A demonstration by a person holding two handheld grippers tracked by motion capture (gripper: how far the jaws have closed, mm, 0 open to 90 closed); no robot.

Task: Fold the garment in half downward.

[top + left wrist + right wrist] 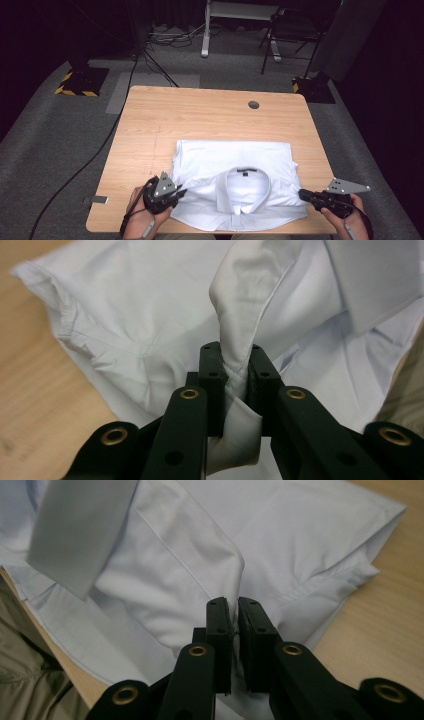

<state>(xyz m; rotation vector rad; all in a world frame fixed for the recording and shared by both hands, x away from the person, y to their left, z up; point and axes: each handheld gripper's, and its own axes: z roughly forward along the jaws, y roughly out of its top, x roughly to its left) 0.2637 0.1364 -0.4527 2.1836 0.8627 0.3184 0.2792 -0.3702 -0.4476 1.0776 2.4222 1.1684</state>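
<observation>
Low in the frame's centre, the white shirt (235, 175) is lying folded on the wooden table (200, 115); at lower left your left gripper (181, 192) is pinching a fold of it, while at lower right your right gripper (301, 194) is clamping its edge

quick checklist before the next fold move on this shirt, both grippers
1. Left gripper has cloth: ok, jaws shut on a bunched fold of the white dress shirt.
2. Right gripper has cloth: ok, jaws pinch a thin edge of the shirt side; how deep the bite goes, cannot tell.
3. Grips matched: ok, one at each side of the shirt near the collar.
4. Shirt fully on the wooden table: not ok, its near hem lies at the table's front edge.
5. Room ahead for a fold: ok, bare wood beyond the shirt.
6. Cables clear of cloth: cannot tell.
</observation>
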